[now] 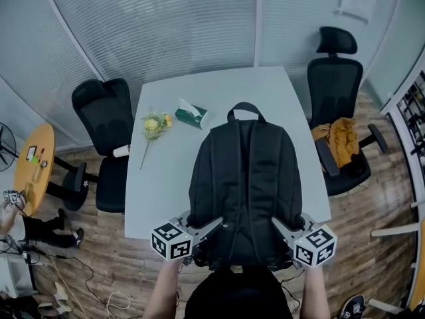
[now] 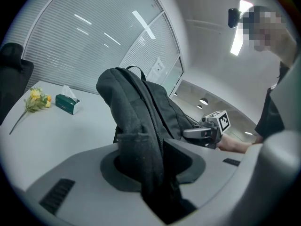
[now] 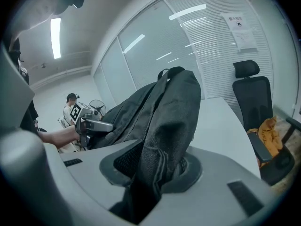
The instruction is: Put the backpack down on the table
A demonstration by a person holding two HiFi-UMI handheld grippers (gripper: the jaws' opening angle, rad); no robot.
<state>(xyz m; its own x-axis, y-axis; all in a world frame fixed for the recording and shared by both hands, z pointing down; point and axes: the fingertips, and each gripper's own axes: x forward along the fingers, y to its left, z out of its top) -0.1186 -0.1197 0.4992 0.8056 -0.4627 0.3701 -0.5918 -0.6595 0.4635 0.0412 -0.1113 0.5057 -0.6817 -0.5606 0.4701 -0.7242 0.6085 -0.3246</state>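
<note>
A black backpack (image 1: 246,178) is held over the near half of the pale grey table (image 1: 166,185), straps side up, its top handle pointing away from me. My left gripper (image 1: 214,227) is shut on the fabric at the bag's lower left side (image 2: 136,140). My right gripper (image 1: 280,226) is shut on the fabric at its lower right side (image 3: 164,140). Each gripper view shows dark cloth pinched between the jaws and the other gripper across the bag. Whether the bag's underside touches the table is hidden.
A green tissue box (image 1: 191,114) and a yellow flower (image 1: 154,125) lie on the far left part of the table. Black office chairs stand at the left (image 1: 106,131) and right (image 1: 339,111), the right one with an orange cloth (image 1: 337,138). A round wooden side table (image 1: 30,168) stands far left.
</note>
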